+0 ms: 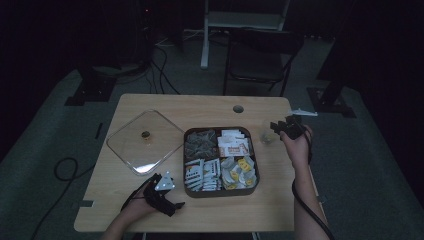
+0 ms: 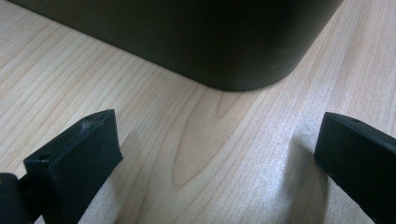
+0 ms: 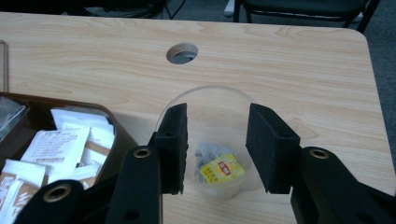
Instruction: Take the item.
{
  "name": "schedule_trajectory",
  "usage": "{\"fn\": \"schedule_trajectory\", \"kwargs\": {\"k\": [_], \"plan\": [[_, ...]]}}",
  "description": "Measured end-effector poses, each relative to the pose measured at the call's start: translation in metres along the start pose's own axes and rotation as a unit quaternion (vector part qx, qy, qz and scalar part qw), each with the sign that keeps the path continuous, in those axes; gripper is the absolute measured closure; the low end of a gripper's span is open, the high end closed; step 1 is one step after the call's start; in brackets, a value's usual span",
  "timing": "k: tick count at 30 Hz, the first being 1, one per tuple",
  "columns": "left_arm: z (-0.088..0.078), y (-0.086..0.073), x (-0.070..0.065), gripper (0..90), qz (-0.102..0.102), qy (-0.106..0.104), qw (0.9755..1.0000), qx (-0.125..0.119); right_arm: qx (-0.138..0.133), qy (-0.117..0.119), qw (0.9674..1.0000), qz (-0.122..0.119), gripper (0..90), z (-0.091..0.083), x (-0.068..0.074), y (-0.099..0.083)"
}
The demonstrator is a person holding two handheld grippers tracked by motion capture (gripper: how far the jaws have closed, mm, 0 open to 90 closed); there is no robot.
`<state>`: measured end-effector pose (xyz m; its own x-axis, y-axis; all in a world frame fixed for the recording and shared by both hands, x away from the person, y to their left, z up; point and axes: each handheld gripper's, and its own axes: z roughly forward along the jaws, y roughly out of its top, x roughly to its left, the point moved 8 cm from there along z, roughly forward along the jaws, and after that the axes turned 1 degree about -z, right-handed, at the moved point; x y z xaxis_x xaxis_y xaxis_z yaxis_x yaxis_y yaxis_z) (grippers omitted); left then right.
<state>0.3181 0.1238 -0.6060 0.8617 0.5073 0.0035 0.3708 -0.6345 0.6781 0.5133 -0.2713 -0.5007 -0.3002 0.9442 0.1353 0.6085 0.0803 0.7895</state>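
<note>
A dark brown tray point(image 1: 252, 150) with four compartments of tea bags and sachets stands mid-table. Right of it stands a clear plastic cup point(image 1: 266, 135) with a yellow-tagged tea bag point(image 3: 222, 169) inside. My right gripper point(image 1: 278, 125) hovers just over the cup point(image 3: 208, 95), its jaws open and nothing between them point(image 3: 216, 144). My left gripper point(image 1: 159, 183) rests near the tray's front left corner, open, with bare wood between its jaws point(image 2: 217, 144) and the tray's dark wall point(image 2: 219, 42) right ahead.
The tray's clear square lid point(image 1: 145, 141) with a small knob lies on the table's left half. A round cable hole point(image 1: 238, 108) is near the far edge. A dark chair point(image 1: 260, 55) stands beyond the table. Cables trail on the floor.
</note>
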Motion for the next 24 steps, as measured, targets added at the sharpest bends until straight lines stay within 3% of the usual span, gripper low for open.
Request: {"fn": "schedule_trajectory", "kwargs": {"k": [24], "plan": [[0.0,0.0,0.0,0.8,0.0,0.0,1.0,0.0,-0.041,0.059,0.9973,-0.016,35.7,-0.029,0.028,-0.01]]}}
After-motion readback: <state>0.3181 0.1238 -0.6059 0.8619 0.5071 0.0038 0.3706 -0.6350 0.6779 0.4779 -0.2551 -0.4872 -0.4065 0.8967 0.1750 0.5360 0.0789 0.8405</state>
